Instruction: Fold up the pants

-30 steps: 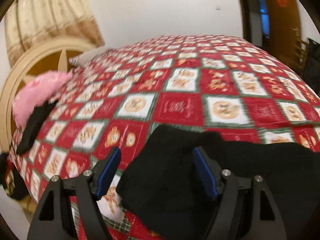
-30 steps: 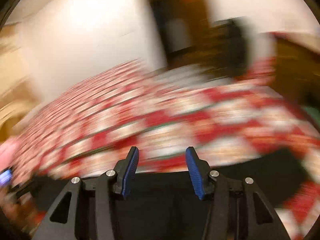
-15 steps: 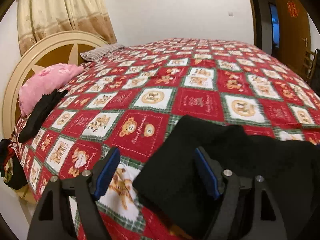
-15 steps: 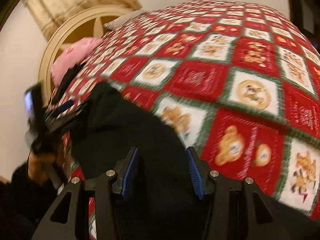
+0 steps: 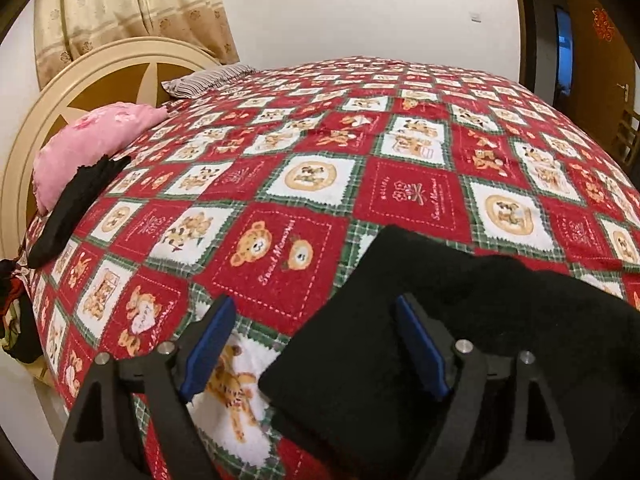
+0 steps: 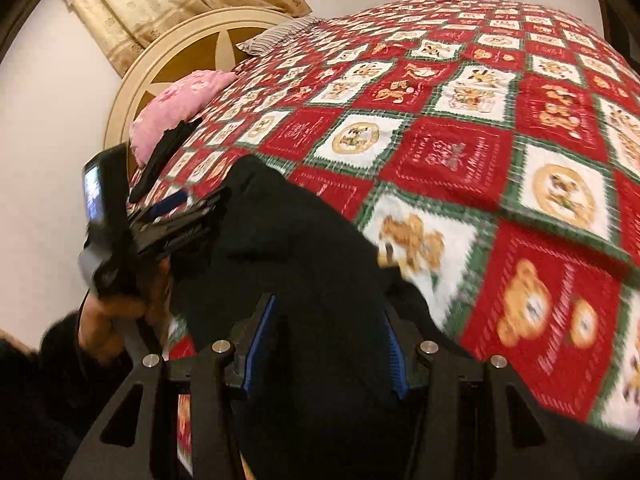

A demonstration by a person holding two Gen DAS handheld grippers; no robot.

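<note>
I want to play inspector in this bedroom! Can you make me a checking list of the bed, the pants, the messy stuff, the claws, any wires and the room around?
Surface: red, white and green teddy-bear patchwork bedspread, lying smooth.
Job's things: black fleece pants, bunched at the near edge of the bed, fold not finished.
Clutter: pink fluffy pillow with a long black cloth draped on it; grey striped pillow.
Claws: left claw open, one blue pad over the pants; right claw open, pants between its pads, not clamped.
Cables: nothing seen.
Surroundings: cream round headboard, beige patterned curtain, white wall, brown wooden door.
</note>
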